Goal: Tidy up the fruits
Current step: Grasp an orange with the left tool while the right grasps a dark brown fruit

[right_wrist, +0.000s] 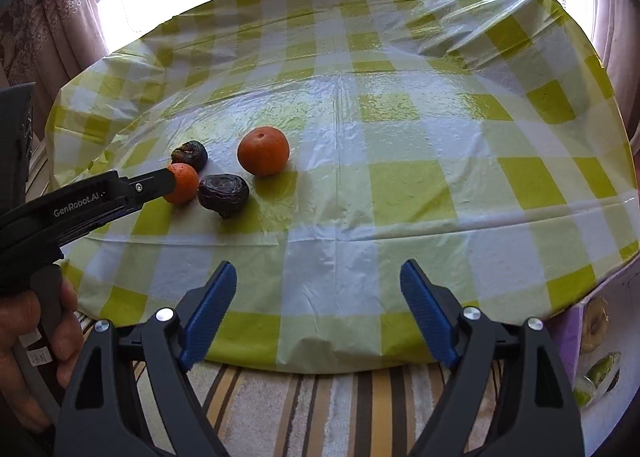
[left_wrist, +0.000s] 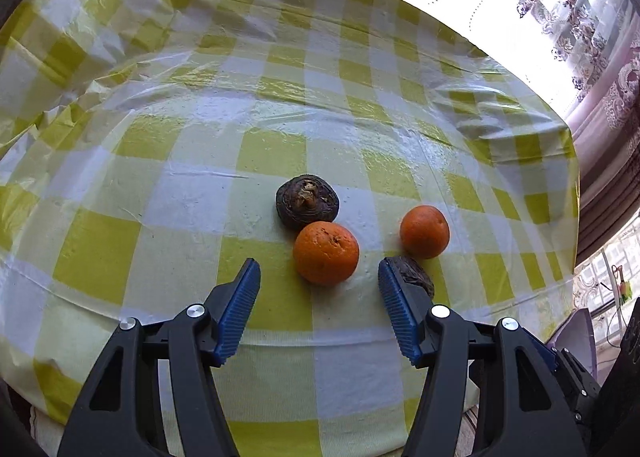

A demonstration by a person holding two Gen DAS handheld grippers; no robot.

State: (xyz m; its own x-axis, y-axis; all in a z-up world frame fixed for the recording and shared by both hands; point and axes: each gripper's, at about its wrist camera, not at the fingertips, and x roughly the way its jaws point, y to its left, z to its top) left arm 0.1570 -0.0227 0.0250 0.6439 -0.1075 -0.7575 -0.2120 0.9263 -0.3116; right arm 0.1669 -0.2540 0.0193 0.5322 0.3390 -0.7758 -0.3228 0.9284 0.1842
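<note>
Fingers of both grippers apart, empty; fruits sit near the table's edge.

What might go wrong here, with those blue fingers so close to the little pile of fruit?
1. The left gripper stands open around the near orange. A dark fruit touches it behind, so closing or lifting may nudge that one.
2. Another dark fruit sits right beside one of its fingers and could get pushed.
3. Oranges are round and the plastic tablecloth looks slick and wrinkled; a bumped far orange might roll off.
</note>
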